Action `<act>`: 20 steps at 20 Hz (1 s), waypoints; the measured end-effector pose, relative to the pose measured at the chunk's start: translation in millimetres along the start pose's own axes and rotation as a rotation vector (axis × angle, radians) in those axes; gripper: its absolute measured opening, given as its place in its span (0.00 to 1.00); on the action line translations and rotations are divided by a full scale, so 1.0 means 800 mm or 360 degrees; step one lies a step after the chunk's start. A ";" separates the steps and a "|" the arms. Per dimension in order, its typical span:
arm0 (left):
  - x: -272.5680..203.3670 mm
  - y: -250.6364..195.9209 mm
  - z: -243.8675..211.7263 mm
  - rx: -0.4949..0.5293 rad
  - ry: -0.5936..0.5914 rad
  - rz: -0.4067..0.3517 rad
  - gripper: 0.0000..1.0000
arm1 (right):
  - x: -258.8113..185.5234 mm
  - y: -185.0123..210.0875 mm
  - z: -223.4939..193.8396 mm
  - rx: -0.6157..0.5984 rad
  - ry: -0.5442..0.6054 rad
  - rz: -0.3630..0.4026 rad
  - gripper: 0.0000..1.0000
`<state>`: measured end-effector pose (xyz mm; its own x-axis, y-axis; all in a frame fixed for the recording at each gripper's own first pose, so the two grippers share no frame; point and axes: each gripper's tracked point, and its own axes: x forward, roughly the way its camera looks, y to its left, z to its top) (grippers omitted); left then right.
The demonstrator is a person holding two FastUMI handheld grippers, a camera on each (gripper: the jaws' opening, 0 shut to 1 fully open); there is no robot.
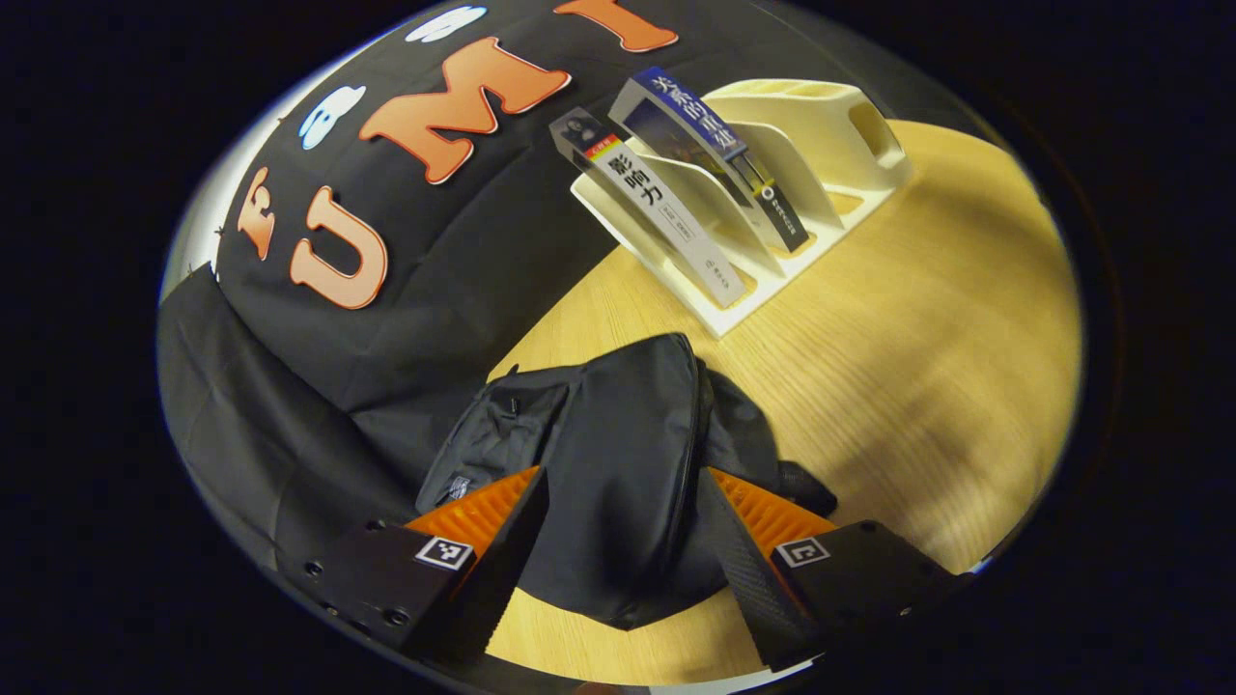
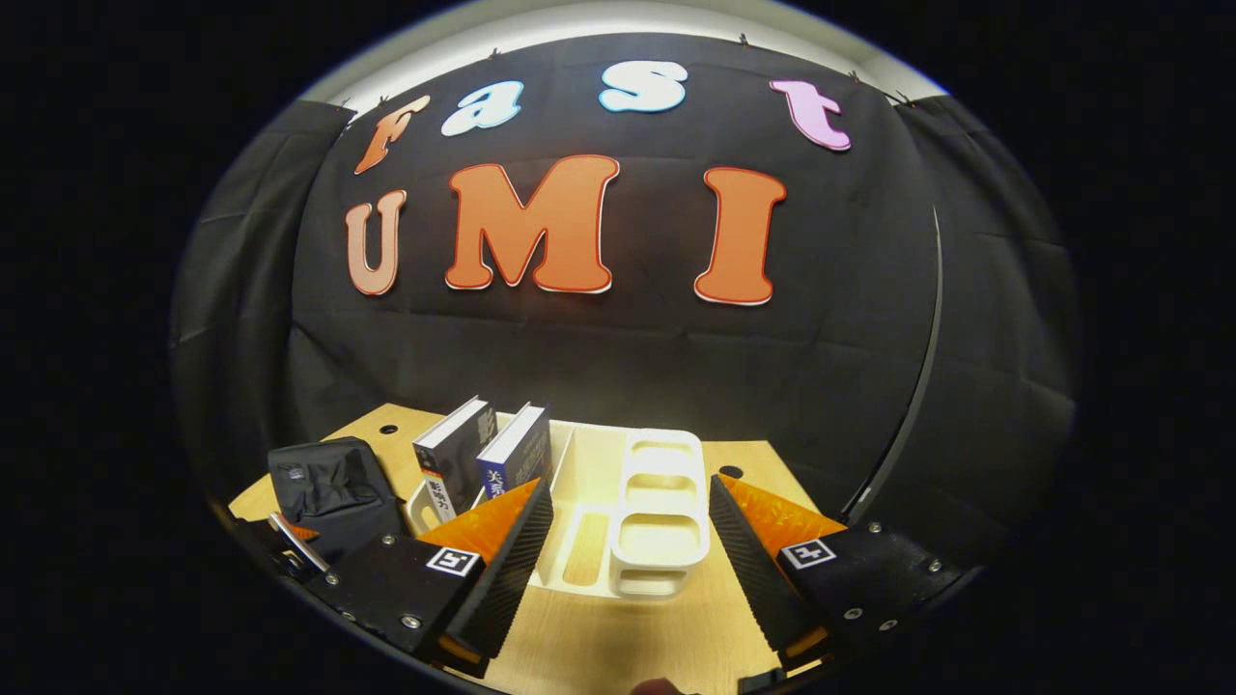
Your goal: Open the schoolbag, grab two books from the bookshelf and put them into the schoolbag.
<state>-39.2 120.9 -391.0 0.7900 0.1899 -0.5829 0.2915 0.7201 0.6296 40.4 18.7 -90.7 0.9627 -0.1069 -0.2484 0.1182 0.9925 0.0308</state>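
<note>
Table (image 1: 898, 367): a pale wooden top is carrying everything, reaching back to the black cloth wall (image 2: 618, 347) behind it.

Schoolbag (image 1: 618, 463): black and limp, it is lying flat on the table in front of the bookshelf, on the side nearer the cloth wall in the left gripper view. Its zip line is running along the top panel, and the bag is looking closed. In the right gripper view it is sitting to the left of the bookshelf.

Bookshelf (image 1: 772, 183): a cream rack with slanted dividers is standing on the table beyond the schoolbag, close to the cloth wall. The slots on its far side from the schoolbag are standing bare.

Grey-spined book (image 1: 666, 208): it is leaning in the bookshelf's slot nearest the schoolbag, spine facing outward.

Blue-spined book (image 1: 710, 154): it is leaning in the next slot of the bookshelf, just beside the grey-spined book.

Left gripper (image 1: 623, 526): its fingers are spreading wide, one to each side of the schoolbag's near end as seen from its camera; whether either is touching the cloth I cannot tell, and nothing is being gripped.

Right gripper (image 2: 632, 536): it is hovering before the bookshelf with fingers spread wide, framing the rack's empty slots and holding nothing, well apart from the schoolbag.
</note>
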 end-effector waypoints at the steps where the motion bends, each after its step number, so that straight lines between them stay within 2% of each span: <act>1: -0.001 0.002 -0.006 0.0000 0.0009 0.0036 0.98 | 0.001 -0.001 -0.001 -0.0008 0.0001 0.0007 0.97; 5: 0.000 0.025 0.000 0.0011 -0.0044 0.0220 0.97 | 0.002 -0.001 0.002 -0.0039 -0.0019 0.0067 0.98; 9: 0.019 0.023 -0.004 0.0053 0.0027 0.0260 0.96 | 0.007 -0.002 0.006 -0.0073 -0.0025 0.0135 0.97; 12: 0.036 0.025 -0.004 0.0069 0.0074 0.0287 0.95 | 0.006 0.006 0.010 -0.0042 -0.0001 0.0240 0.97; 15: 0.049 0.022 -0.002 0.0059 0.0081 0.0206 0.91 | 0.013 0.009 0.020 -0.0132 -0.0021 0.0225 0.97; 16: 0.054 0.022 -0.001 0.0057 0.0076 0.0155 0.82 | 0.015 0.015 0.022 -0.0137 -0.0022 0.0209 0.97; 19: 0.059 0.017 0.002 0.0008 0.0059 -0.0048 0.67 | 0.029 0.039 0.023 -0.0099 0.0013 0.0154 0.97; 20: 0.059 0.014 0.003 -0.0005 0.0057 -0.0124 0.54 | 0.033 0.050 0.022 -0.0096 0.0034 0.0136 0.97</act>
<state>2.4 136.3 -410.2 0.7451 0.1572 -0.6482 0.3496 0.7356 0.5803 74.6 54.4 -78.6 0.9633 -0.0209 -0.2677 0.0202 0.9998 -0.0053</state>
